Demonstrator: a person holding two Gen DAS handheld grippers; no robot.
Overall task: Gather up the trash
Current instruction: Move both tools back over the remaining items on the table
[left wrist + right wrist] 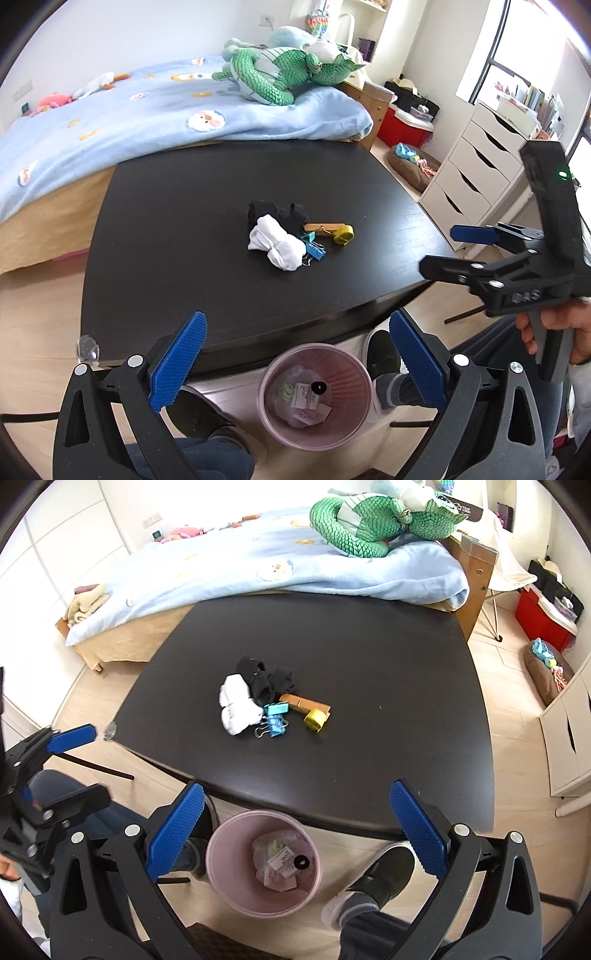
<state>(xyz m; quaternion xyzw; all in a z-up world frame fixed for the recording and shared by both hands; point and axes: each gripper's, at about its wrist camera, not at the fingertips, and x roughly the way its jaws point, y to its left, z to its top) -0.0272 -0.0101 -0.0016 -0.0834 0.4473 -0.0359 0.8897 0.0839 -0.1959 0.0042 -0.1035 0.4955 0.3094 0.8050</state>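
A pink waste bin (315,397) (263,864) stands on the floor by the dark table's near edge, with paper and plastic scraps inside. On the table (177,236) (388,709) lies a small pile: white socks (275,246) (237,708), black socks (284,212) (263,679), blue binder clips (314,249) (275,720), a wooden clothespin (325,226) (306,703) and a yellow roll (343,234) (314,719). My left gripper (295,365) hangs open above the bin. My right gripper (295,836) is open over the bin too, nothing between its fingers.
A bed with a light blue blanket (147,107) (277,565) and a green plush dragon (288,74) (373,524) sits behind the table. White drawers (476,173) stand at the right. The person's shoes (380,878) rest beside the bin.
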